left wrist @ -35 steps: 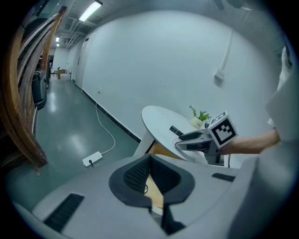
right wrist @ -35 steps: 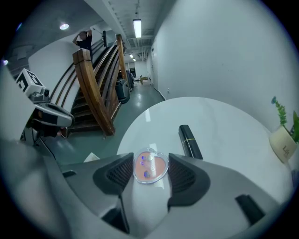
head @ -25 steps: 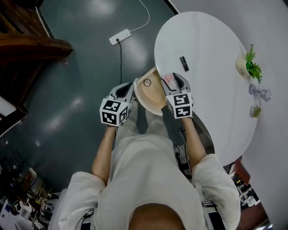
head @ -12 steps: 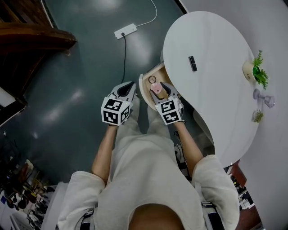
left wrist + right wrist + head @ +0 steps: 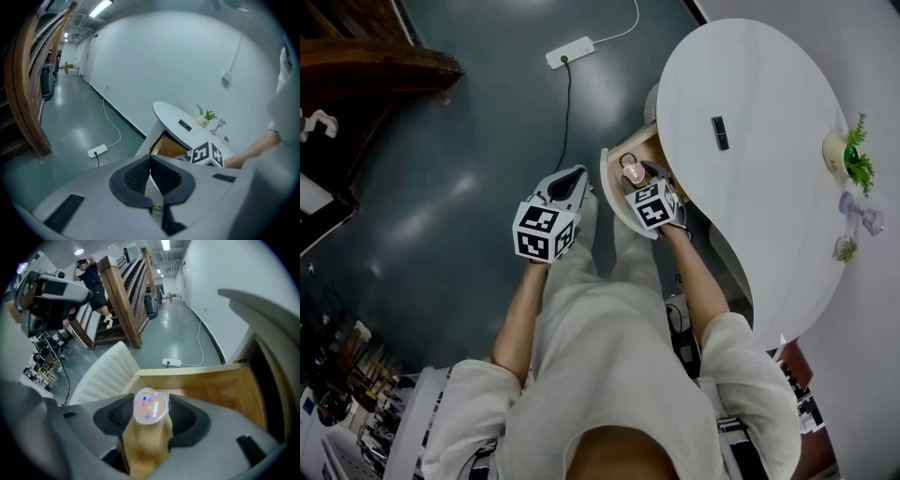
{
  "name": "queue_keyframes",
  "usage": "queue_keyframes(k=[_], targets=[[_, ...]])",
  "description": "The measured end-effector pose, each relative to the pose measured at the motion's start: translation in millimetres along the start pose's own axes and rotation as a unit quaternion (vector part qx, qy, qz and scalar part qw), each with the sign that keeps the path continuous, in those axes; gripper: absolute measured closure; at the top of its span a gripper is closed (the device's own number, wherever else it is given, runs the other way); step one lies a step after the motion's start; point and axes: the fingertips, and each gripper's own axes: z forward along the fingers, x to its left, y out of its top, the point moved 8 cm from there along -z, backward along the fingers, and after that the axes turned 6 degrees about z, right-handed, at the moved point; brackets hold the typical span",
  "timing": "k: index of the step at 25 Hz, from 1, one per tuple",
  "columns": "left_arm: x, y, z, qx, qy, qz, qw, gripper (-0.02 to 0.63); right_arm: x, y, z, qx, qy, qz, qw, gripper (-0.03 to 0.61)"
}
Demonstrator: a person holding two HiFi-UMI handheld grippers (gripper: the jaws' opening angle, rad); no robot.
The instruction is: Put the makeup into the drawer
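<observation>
The makeup [image 5: 150,406] is a small pink heart-shaped compact with a clear rim. My right gripper [image 5: 151,414] is shut on it, one pad on each side. In the head view the right gripper [image 5: 636,178] holds the compact [image 5: 633,174] just over the open wooden drawer [image 5: 617,192] under the white table's near edge. The right gripper view looks down onto the drawer's wooden floor [image 5: 211,385]. My left gripper [image 5: 566,187] hangs left of the drawer, over the floor. Its pads [image 5: 140,173] are pressed together with nothing between them.
The oval white table [image 5: 759,103] carries a black stick-shaped item [image 5: 720,132], a small potted plant [image 5: 853,155] and a glass [image 5: 862,214] near its far side. A white power strip [image 5: 570,52] with its cable lies on the dark floor. A wooden staircase [image 5: 124,301] stands beyond.
My right gripper has come down from the table edge to the open drawer, carrying the pink compact. The left gripper has barely shifted.
</observation>
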Motion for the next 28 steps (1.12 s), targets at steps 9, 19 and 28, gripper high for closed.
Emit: queue_keyframes(k=[9,19,28], targets=[[14,-15,-1,0.016,0.007,-0.011,0.9998,0.603,-15,-9,72,0.052,-0.016,-0.004,0.998,0.347],[21,-28,-6,0.029,0.012,-0.015,0.9994,0.603,-17,-9,86,0.034,-0.029,-0.004,0.999,0.338],[13,-19,-4,0.017,0.008,-0.009,0.9998,0.603,-15,4,46,-0.036,-0.031,0.009,0.999,0.306]])
